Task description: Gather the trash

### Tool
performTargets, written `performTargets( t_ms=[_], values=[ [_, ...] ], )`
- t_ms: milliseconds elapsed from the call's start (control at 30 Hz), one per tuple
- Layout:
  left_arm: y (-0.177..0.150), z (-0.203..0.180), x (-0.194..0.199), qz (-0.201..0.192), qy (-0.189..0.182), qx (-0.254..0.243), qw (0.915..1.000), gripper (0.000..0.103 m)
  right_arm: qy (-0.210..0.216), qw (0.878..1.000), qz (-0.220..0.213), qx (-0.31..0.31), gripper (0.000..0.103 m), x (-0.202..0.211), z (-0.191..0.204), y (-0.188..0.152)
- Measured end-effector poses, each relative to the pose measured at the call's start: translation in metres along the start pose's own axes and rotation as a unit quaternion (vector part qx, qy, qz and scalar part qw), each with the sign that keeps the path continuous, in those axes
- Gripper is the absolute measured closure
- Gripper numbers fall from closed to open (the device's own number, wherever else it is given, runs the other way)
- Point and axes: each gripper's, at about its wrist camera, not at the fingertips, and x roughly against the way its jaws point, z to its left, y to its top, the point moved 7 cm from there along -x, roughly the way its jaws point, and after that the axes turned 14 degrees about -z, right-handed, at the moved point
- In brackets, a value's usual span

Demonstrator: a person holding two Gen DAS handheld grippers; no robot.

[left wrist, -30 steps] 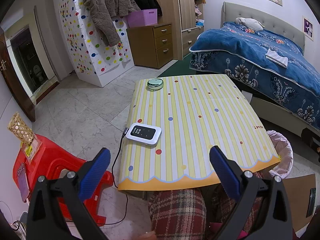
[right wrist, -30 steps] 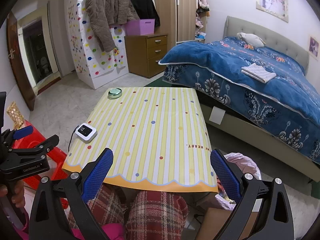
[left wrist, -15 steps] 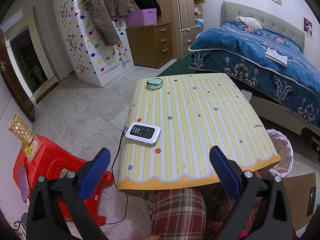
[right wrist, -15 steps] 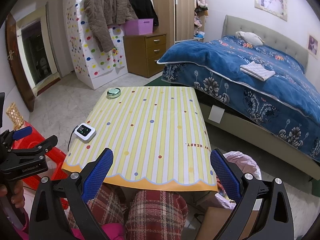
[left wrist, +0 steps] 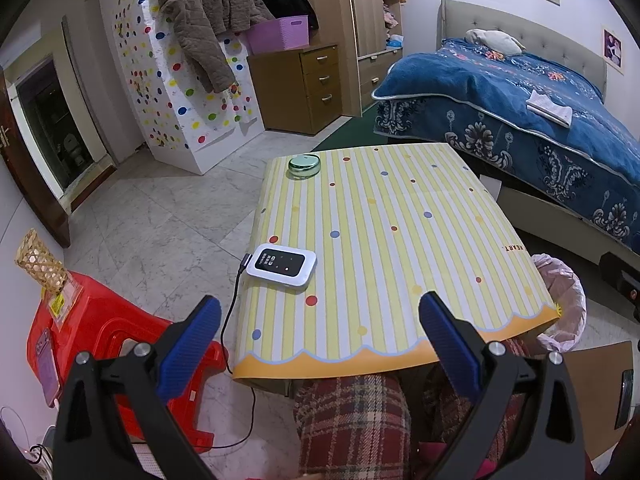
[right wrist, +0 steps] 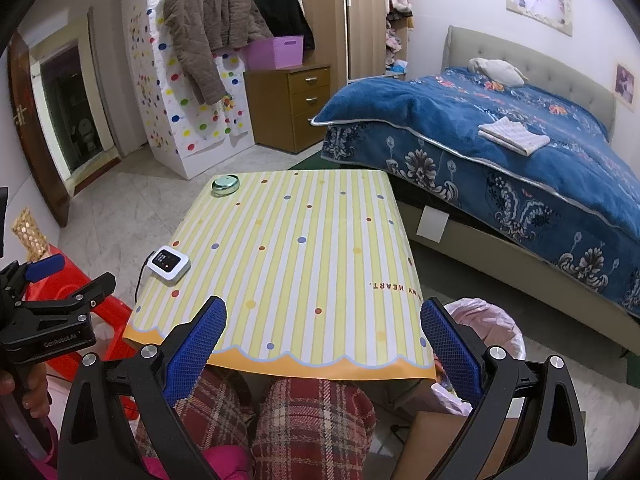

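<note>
Almost nothing is seen to have changed over the last second: the left gripper [left wrist: 320, 344] and the right gripper [right wrist: 322, 346] are still held above the near edge of the striped table [right wrist: 304, 248], both spread wide apart and empty. From left to right, only a small white device [left wrist: 281, 265] and a round green tin [left wrist: 304, 165] are found on the table, with no loose trash to be made out. The pink-lined bin [right wrist: 486, 330] stands just beside the table's right corner, so the collecting is judged either finished or not yet begun.
</note>
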Motion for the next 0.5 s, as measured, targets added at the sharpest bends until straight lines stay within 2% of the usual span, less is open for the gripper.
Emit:
performTargets(
  t_ms=[333, 467, 500],
  values=[
    [0.0, -0.008, 0.0, -0.011, -0.011, -0.012, 0.9998, 0.007, -0.005, 1.0, 0.002, -0.003, 0.007, -0.003, -0.005, -0.005],
    [-0.003, -0.019, -0.015, -0.01, -0.021, -0.019, 0.9995, 0.007, -0.027, 1.0, -0.005, -0.007, 0.007, -0.008, -0.027, -0.017],
    [-0.007, -0.023, -0.023, -0.005, -0.019, -0.022, 0.9996, 0.007, -0.047, 0.999, -0.009, -0.006, 0.007, -0.01, -0.041, -0.025]
  ],
)
